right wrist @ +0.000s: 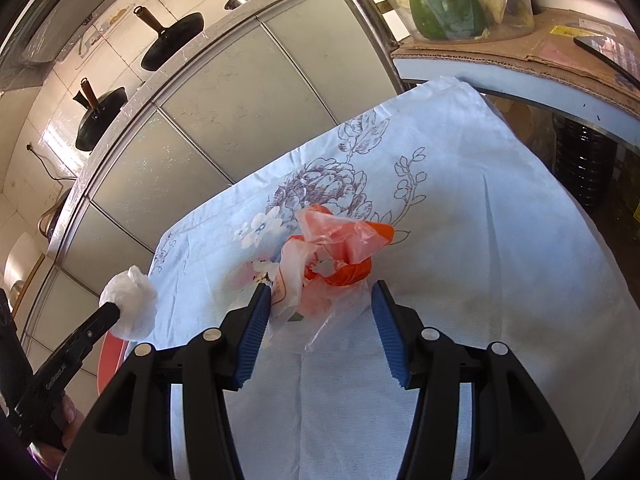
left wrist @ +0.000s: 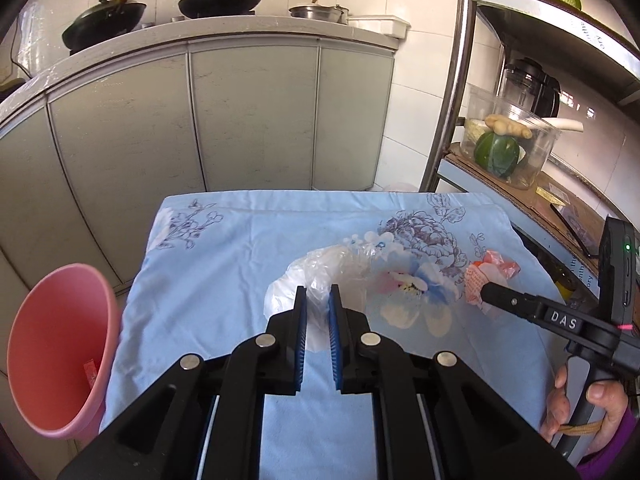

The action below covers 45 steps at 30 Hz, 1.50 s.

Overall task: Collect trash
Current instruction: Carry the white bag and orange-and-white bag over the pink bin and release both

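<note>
My left gripper (left wrist: 318, 300) is shut on a clear plastic bag (left wrist: 320, 276) and holds it just above the blue flowered cloth (left wrist: 224, 264). The bag shows as a white bundle in the right wrist view (right wrist: 130, 308), lifted off the cloth. My right gripper (right wrist: 320, 300) is open, its fingers on either side of a crumpled orange and clear plastic wrapper (right wrist: 332, 248) that lies on the cloth (right wrist: 480, 240). The same wrapper shows at the right in the left wrist view (left wrist: 490, 276), at the tip of the right gripper (left wrist: 486, 292).
A pink bin (left wrist: 60, 352) stands off the cloth's left edge. Grey cabinets (left wrist: 240, 120) with woks (left wrist: 220, 0) on the counter lie behind. A metal rack (left wrist: 448, 100) at the right holds a clear tub of vegetables (left wrist: 504, 144) on cardboard.
</note>
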Each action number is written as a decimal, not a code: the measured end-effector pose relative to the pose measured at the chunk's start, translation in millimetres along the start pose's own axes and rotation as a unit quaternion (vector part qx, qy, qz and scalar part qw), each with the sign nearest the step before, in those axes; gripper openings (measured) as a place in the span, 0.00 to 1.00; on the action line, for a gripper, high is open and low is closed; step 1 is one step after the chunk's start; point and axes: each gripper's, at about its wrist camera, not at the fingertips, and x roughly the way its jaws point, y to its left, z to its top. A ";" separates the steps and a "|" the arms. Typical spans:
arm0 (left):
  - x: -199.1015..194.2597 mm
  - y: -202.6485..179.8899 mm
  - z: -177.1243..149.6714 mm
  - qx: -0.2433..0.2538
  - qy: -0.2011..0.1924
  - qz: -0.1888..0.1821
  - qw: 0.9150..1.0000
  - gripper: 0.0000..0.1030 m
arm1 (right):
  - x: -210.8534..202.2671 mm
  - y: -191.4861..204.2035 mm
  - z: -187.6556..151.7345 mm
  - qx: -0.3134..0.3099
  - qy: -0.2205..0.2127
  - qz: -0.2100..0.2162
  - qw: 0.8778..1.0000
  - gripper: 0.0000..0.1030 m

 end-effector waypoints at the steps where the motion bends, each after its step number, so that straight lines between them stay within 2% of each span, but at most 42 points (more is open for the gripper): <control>1: -2.8 1.6 -1.9 -0.002 -0.001 0.002 1.000 0.09 | -0.1 0.8 0.1 -0.002 0.000 0.000 1.000 0.51; 8: -16.1 18.6 -14.2 -0.031 -0.001 0.011 0.999 0.09 | -4.6 8.5 0.9 -0.024 -0.014 -0.008 1.000 0.51; 15: -22.6 31.2 -23.3 -0.044 -0.001 0.024 0.999 0.09 | -15.8 31.2 -5.1 -0.075 -0.028 -0.010 0.997 0.51; 24: -33.2 43.3 -26.5 -0.062 -0.011 0.034 0.997 0.09 | -18.3 65.3 -22.6 -0.122 -0.015 0.006 0.992 0.51; 45: -55.3 74.1 -37.0 -0.099 -0.040 0.069 0.992 0.09 | -4.6 139.2 -54.9 -0.226 0.019 0.039 0.973 0.51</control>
